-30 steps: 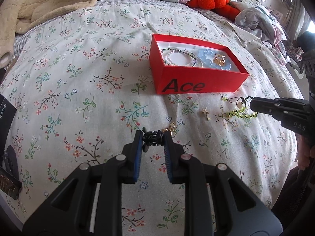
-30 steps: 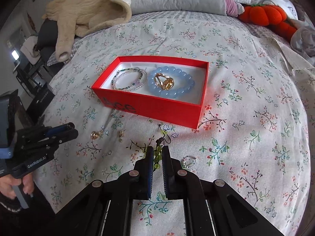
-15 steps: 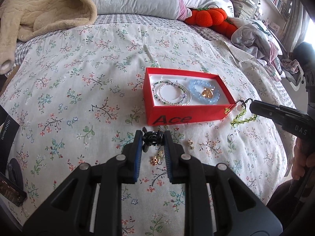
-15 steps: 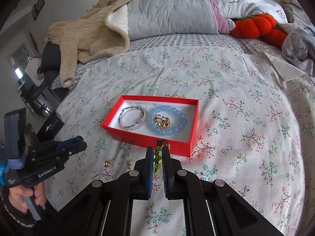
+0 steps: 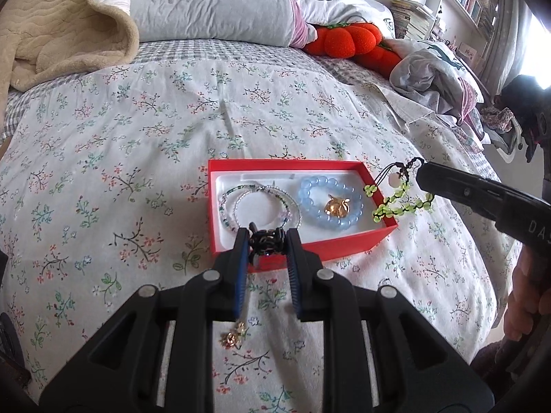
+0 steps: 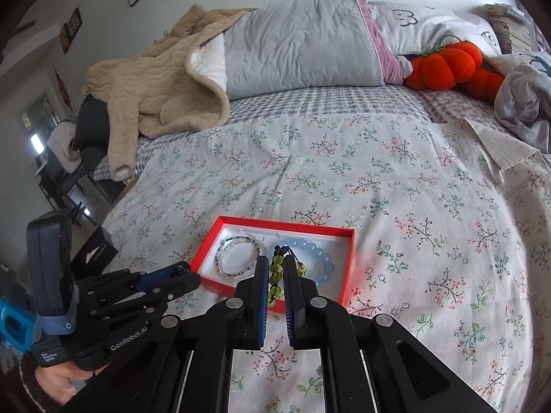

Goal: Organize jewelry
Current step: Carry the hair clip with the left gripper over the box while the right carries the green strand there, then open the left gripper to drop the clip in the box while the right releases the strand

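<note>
On the floral bedspread (image 5: pixel 137 144), left tool (image 5: pixel 267 241) grips a black clip (image 5: pixel 266 239), right tool (image 6: pixel 275 268) pinches green beads (image 6: pixel 274 275).

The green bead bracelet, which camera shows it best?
The left wrist view. There the green bracelet hangs in the open from the right gripper, with its black cord and full beaded loop visible beside the red box. In the right wrist view the fingers hide most of the bracelet; only a few beads show.

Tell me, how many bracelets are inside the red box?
2 in the red box: a thin beaded bracelet on its left side, a chunky blue bracelet on its right with a gold piece in its middle.
</note>
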Available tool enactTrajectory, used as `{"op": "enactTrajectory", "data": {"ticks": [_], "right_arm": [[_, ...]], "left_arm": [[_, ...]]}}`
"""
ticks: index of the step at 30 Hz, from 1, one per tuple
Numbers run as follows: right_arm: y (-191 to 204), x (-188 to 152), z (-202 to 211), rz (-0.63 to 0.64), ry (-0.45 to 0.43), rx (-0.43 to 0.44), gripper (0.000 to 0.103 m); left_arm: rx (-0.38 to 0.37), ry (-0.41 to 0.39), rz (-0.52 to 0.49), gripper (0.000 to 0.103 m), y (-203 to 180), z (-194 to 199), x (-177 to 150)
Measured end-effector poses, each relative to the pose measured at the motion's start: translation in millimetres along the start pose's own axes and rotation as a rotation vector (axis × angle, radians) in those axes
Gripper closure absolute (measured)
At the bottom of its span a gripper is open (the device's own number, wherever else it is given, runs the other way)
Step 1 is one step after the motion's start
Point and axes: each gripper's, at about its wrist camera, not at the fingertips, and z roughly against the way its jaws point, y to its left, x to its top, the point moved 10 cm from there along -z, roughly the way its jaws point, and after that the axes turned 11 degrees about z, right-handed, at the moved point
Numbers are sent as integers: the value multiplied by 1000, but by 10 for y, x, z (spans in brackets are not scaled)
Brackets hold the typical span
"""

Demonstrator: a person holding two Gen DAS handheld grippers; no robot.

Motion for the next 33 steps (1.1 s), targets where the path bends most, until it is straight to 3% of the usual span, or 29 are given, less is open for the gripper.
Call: {"op": "enactTrajectory", "data": {"ticks": [11,22,26,33], "right_arm": [[-265,-6,-389,-17,58,-24,95],[-289,-101,-642,-17,111,-11,94],[-303,-103,-625,-42,125,-14,91],[-311,-94,-462,-45,114,-27,90]], "left_arm": [[33,17,-22,80,-63,-418,68],[53,15,-50,79,-69,-461,78],[70,5,-80,65,-104,-391,75],[79,-4,-75,56,-84,-241,75]]}}
